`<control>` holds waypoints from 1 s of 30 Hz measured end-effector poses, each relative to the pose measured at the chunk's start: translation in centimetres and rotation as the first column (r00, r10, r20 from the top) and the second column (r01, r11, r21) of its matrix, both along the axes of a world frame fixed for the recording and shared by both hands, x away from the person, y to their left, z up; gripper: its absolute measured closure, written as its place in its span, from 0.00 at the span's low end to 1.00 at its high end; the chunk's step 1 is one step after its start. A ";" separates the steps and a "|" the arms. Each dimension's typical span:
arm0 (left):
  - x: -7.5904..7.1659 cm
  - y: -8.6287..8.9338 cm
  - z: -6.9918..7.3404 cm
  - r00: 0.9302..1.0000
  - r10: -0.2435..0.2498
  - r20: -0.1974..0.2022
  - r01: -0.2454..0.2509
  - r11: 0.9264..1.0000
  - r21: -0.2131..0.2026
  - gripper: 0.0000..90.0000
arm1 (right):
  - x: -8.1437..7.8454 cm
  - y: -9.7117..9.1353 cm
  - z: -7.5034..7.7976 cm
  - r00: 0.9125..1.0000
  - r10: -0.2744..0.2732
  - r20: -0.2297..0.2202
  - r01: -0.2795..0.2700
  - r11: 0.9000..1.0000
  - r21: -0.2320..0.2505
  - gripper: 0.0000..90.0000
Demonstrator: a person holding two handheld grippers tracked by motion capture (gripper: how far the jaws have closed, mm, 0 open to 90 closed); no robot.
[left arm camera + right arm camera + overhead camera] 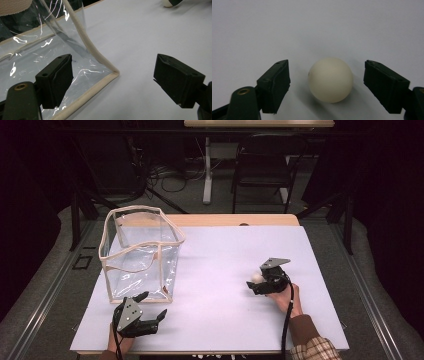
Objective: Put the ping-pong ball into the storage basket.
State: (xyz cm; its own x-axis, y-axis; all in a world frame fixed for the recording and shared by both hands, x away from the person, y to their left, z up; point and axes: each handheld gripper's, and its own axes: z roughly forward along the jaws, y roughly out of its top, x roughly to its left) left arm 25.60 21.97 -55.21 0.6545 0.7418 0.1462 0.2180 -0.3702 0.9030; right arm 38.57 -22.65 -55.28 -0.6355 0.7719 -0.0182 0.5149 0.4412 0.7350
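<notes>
clear bag blocks table's left, centre & right open

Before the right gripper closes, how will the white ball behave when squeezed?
The ball is round and smooth, so it would probably roll away on the flat white table if nudged off-centre. It looks light, perhaps hollow, so a gentle, centred squeeze seems wise.

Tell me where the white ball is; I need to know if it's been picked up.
The white ball lies on the table, right of centre in the high view, between the right tool's open jaws, untouched by either, far from the clear bag.
</notes>
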 end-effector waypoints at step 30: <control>0.0 0.0 0.0 1.000 0.001 0.000 -0.001 1.000 0.001 0.18 | -0.1 0.0 0.1 1.000 -0.016 0.002 0.016 0.999 -0.044 0.56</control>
